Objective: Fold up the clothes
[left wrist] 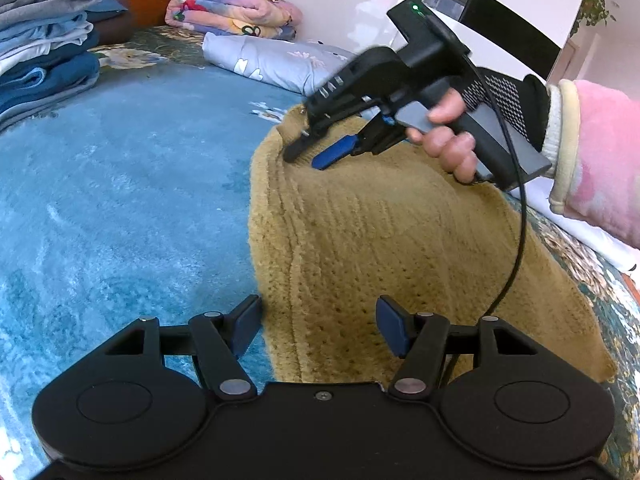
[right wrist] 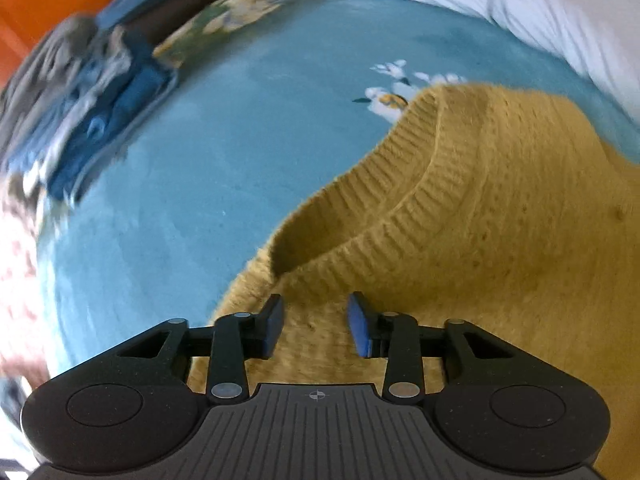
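A mustard-yellow knitted sweater (left wrist: 380, 240) lies flat on the blue bed cover (left wrist: 120, 180). My left gripper (left wrist: 318, 328) hovers open over its near left edge, with nothing between the pads. Across the sweater, a hand in a pink sleeve (left wrist: 600, 152) holds my right gripper (left wrist: 308, 158) at the garment's far corner, pointing down at it. In the right wrist view the right gripper (right wrist: 316, 328) is open just above the knit of the sweater (right wrist: 500, 200), beside its ribbed opening (right wrist: 360, 200). Its pads press on nothing.
A stack of folded blue and grey clothes (left wrist: 44, 40) sits at the far left of the bed and shows blurred as the clothes stack (right wrist: 80, 120). A folded patterned quilt (left wrist: 232, 12) and a pale blue pillow (left wrist: 280, 60) lie at the back.
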### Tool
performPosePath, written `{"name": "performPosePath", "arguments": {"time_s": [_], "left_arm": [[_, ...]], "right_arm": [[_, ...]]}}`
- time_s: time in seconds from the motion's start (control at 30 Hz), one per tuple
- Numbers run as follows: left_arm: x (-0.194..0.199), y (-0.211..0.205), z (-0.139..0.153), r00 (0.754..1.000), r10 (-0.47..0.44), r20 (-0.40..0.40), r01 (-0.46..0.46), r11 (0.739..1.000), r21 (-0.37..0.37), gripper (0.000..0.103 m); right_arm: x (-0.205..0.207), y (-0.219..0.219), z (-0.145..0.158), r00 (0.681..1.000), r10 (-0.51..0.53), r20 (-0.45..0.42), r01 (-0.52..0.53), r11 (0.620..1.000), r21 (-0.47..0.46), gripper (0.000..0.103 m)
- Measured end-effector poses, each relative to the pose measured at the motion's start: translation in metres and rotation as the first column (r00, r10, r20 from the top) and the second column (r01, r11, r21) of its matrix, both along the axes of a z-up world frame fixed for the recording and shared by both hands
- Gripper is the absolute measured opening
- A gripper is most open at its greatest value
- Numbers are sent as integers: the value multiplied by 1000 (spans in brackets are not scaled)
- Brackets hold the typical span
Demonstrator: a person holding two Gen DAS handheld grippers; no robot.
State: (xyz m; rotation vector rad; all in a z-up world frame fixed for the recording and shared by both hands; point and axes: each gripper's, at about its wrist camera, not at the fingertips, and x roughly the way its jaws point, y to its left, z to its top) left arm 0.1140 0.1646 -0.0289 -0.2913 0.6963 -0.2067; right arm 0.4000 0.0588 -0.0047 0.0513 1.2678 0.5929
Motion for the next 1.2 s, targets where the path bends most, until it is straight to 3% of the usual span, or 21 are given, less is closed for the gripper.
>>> {"name": "performPosePath", "arguments": {"time_s": [0.13, 0.33, 0.4, 0.43, 0.5, 0.6, 0.73, 0.9, 0.97, 1.0, 1.2], "left_arm": [[0, 0, 1, 1000, 9, -5, -9, 1000, 2, 60], [-4, 1, 2, 1000, 21, 0, -21, 1000, -7, 60], [-7, 3, 4, 1000, 24, 6, -24, 1000, -12, 60], [-9, 4, 5, 1000, 26, 11, -26, 1000, -16, 60], [-12, 7, 7, 999, 35, 18, -34, 999, -23, 60], [-16, 11, 10, 999, 44, 32, -43, 998, -34, 60], [-23, 14, 13, 998, 43, 49, -41, 998, -43, 60], [-25, 15, 12, 998, 44, 50, -41, 997, -64, 59], [-26, 17, 11, 998, 50, 41, -47, 996, -72, 43], [-26, 18, 10, 998, 53, 36, -50, 996, -75, 40], [-24, 30, 2, 996, 93, -19, -94, 990, -101, 39]], "right_arm": [[-4, 15, -1, 998, -64, -3, 64, 996, -63, 50], [-26, 59, -5, 995, 5, 103, 25, 959, -284, 52], [-28, 62, -4, 994, 19, 106, 13, 954, -299, 43], [-28, 61, -3, 995, 20, 102, 11, 955, -296, 39], [-27, 57, -1, 996, -1, 90, 26, 960, -279, 21], [-23, 47, 1, 997, -53, 63, 65, 976, -208, 9], [-15, 24, 8, 986, -167, 2, 167, 985, -48, 7], [-10, 20, 14, 974, -220, -45, 222, 973, 59, 7], [-6, 32, 15, 977, -210, -37, 212, 975, 60, 7], [-4, 38, 14, 978, -205, -40, 207, 977, 53, 7], [2, 69, 3, 984, -173, -29, 173, 985, 2, 7]]}}
